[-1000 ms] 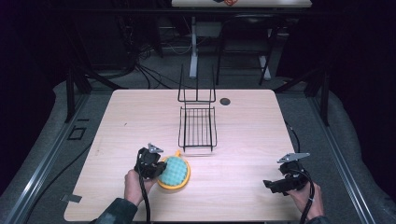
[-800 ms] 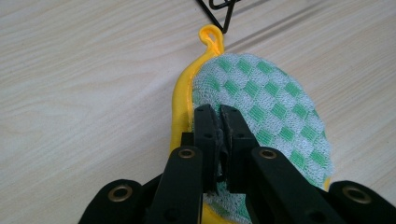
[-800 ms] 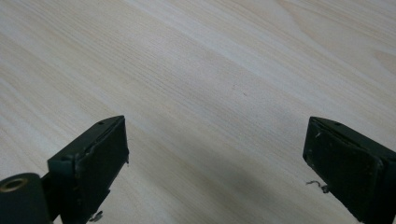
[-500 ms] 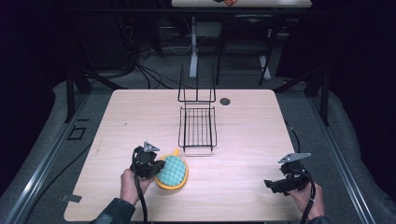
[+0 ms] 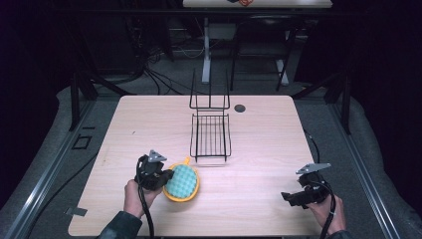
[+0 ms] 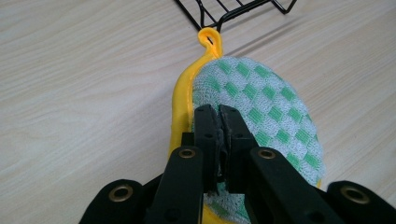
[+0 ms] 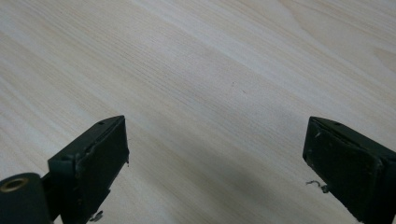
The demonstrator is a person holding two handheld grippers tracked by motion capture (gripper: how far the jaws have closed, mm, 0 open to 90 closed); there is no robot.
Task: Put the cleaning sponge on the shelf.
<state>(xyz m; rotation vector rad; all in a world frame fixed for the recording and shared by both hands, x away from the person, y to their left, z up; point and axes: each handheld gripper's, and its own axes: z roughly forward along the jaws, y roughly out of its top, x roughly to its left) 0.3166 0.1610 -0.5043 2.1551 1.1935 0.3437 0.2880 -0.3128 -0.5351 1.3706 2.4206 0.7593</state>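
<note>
Left tongs (image 6: pixel 219 122) were clamped on the near edge of the green-checked scrubber (image 6: pixel 261 109), apparently for lifting it flat off the tabletop (image 5: pixel 259 144). Right tongs (image 7: pixel 217 170) stood wide open, holding nothing, well apart. Wire rack (image 5: pixel 210 135) stood just beyond the scrubber's yellow loop (image 6: pixel 208 38); nothing lay between them.

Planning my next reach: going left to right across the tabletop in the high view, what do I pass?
Left gripper shut on the sponge → round yellow-rimmed sponge with green checked face → black wire rack → small dark round disc → right gripper, fingers open.
</note>
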